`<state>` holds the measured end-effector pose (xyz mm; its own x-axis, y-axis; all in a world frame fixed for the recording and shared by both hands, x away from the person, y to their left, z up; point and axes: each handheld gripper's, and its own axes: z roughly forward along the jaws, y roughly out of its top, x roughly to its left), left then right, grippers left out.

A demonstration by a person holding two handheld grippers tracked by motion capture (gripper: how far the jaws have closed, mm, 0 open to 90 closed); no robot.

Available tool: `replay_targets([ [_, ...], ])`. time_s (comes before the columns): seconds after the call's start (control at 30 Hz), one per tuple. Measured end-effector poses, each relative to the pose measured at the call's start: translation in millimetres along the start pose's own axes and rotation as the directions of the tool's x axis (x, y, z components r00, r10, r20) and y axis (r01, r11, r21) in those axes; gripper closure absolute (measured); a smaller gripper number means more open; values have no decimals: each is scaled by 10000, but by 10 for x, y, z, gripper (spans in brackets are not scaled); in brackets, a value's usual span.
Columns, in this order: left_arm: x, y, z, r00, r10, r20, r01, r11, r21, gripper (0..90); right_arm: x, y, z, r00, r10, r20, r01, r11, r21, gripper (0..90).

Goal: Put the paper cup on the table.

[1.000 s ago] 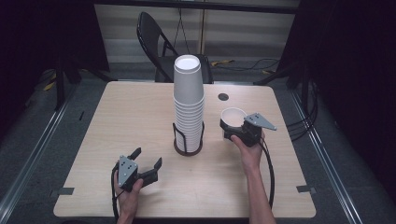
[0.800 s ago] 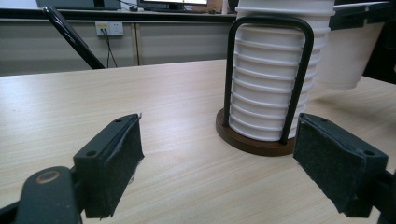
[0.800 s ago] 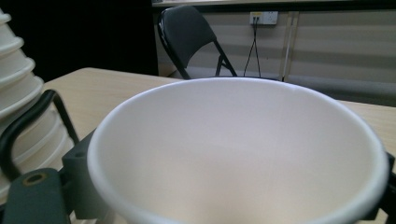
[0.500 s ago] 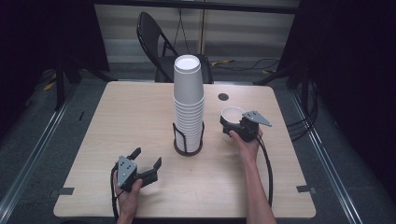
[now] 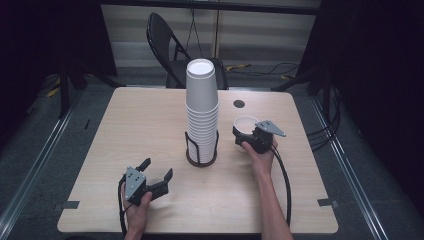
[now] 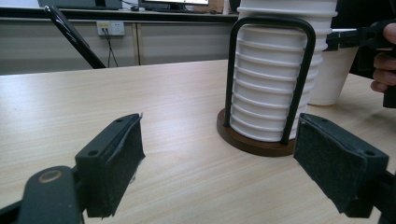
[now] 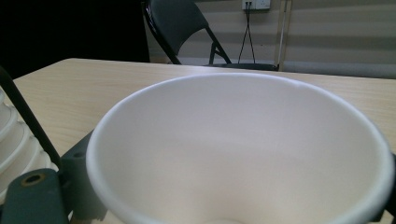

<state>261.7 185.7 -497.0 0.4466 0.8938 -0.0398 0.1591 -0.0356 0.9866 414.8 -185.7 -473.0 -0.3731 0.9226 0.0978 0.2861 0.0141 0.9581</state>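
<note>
High view: the right hand-held gripper (image 5: 243,138) is clamped on a single white paper cup (image 5: 245,126), upright with its mouth open, held just right of the tall stack of cups (image 5: 202,112) in its black wire holder (image 5: 202,150). The left hand-held gripper (image 5: 156,175) rests low on the desk (image 5: 145,115), jaws wide apart, the stack ahead of it and to its right.

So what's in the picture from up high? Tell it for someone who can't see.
A tall stack of white cups stands in a black wire holder on a wooden table. The right gripper clamps a single white cup upright beside it, and the left gripper rests open near the front edge.
</note>
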Motion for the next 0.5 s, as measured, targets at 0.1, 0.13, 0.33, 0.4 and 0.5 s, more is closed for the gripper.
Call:
replay_targets([
  [0.1,-15,0,1,9999,146,31,-146,9999,-1,159,18,-13,-12,10000,52,-69,-51,9999,113,103],
  [0.13,-18,0,1,9998,195,-5,-195,9998,-8,159,28,-18,-13,9999,37,-94,-35,9999,129,103],
  [0.33,-10,-1,0,9999,100,35,-100,9999,-13,158,88,-53,-2,9996,-285,-50,287,9991,318,109],
  [0.4,-12,-1,0,9999,99,30,-99,9999,-22,159,81,-55,-7,9999,-54,-164,63,9984,556,100],
  [0.5,-23,-2,-2,9997,216,72,-216,9998,-18,159,71,-69,-2,9996,183,-210,-166,9967,795,102],
])
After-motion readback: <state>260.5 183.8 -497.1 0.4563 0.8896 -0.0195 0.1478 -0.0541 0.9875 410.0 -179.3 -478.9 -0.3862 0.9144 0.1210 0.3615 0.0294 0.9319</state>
